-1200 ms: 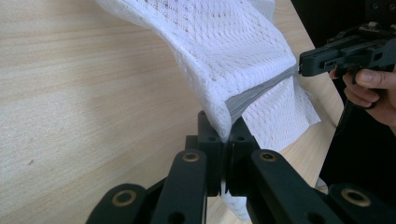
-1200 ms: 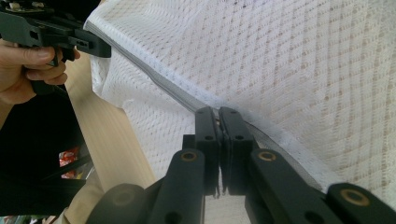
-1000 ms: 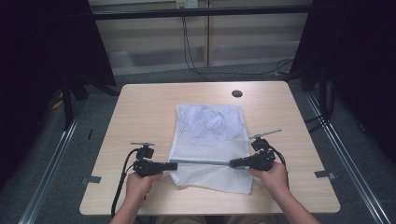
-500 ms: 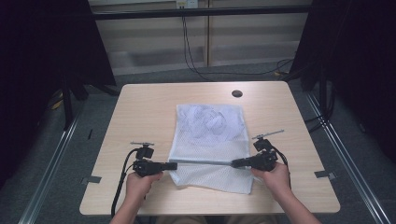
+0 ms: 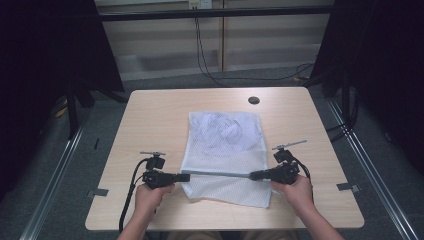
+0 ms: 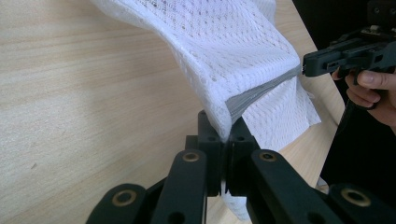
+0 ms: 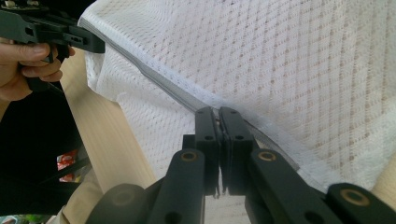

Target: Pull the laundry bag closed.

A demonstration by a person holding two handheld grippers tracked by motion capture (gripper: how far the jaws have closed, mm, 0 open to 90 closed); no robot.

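both hand-held grippers, left hand-held gripper (image 5: 184, 176) and right hand-held gripper (image 5: 254, 175), clamp the mesh bag's (image 5: 223, 150) grey band (image 5: 220, 174), stretching it taut between them above the worktop (image 5: 150, 120), likely to fold.

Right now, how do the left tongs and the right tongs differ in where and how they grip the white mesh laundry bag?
The left tongs pinch the white mesh laundry bag at its left edge, where the mesh folds over the pads; the right tongs pinch its right edge, along the flat grey zipper band. The left tongs sit slightly nearer the person in the high view. Both are shut on the bag, stretching the band taut between them.
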